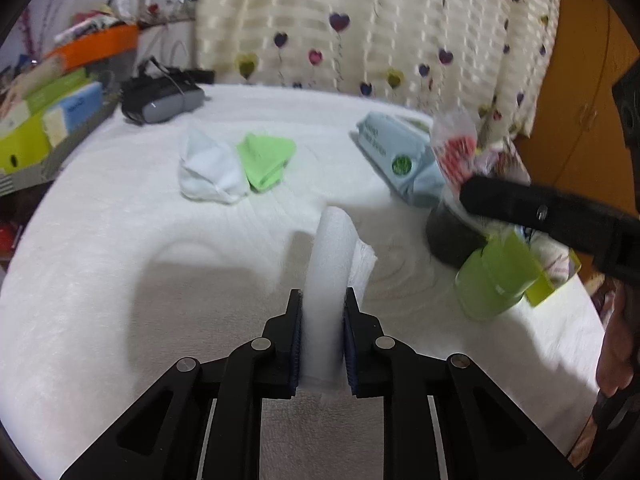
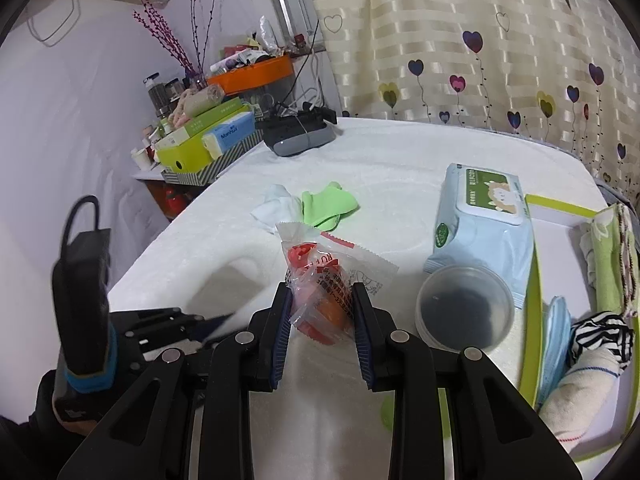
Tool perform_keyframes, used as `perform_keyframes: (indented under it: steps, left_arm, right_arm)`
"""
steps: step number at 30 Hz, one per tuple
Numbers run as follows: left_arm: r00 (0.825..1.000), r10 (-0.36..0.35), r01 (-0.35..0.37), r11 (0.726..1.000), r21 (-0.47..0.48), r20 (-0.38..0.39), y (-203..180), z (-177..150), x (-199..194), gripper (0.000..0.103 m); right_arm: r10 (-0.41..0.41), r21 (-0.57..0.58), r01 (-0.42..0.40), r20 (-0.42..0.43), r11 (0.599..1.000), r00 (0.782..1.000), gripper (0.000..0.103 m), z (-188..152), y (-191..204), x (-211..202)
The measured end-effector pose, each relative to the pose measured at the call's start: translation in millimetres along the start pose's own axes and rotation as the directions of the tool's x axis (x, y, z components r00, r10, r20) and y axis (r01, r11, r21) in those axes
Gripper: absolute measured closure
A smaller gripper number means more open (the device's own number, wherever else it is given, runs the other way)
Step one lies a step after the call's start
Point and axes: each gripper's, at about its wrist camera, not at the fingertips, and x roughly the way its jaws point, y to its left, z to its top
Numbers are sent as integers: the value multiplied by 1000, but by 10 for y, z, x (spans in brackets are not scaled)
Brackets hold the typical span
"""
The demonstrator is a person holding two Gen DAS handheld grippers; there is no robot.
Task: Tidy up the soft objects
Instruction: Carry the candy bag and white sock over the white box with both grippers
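- The left gripper (image 1: 322,334) is clamped on a white foam pad (image 1: 329,280), which stands on edge between its jaws and reaches ahead over the white tablecloth (image 1: 120,260).
- The right gripper (image 2: 322,322) pinches a clear packet with red contents (image 2: 324,280).
- A dark round tub (image 2: 464,308) sits just right of the right gripper's jaws, with a blue wipes pack (image 2: 484,236) beyond it.
- A white cloth (image 1: 210,172) and green cloth (image 1: 266,160) lie touching, well ahead of the left gripper.

The desk (image 2: 400,168) is covered in plain white. At centre lie a white cloth (image 2: 276,206) and a bright green cloth (image 2: 326,204). The wipes pack (image 2: 480,224) at right is pale blue with a green label. The clear packet (image 2: 320,280) shows red and orange, perhaps print. The cream striped curtain (image 2: 460,40) above carries purple, pink and yellow hearts.
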Motion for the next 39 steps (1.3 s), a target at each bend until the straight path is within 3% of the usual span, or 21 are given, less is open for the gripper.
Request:
perform_keyframes:
  steps: [11, 19, 39]
  left_arm:
    - [992, 19, -10, 998, -69, 129, -279, 102, -436, 87]
    - [987, 18, -12, 999, -39, 159, -575, 155, -563, 87]
    - [983, -66, 58, 997, 52, 171, -1223, 328, -566, 87]
  right_arm:
    - [-29, 18, 28, 97, 999, 995, 73, -80, -149, -490]
    - [-52, 44, 46, 139, 998, 989, 73, -114, -316, -746]
    - [-112, 120, 90, 191, 989, 975, 73, -249, -774, -1125]
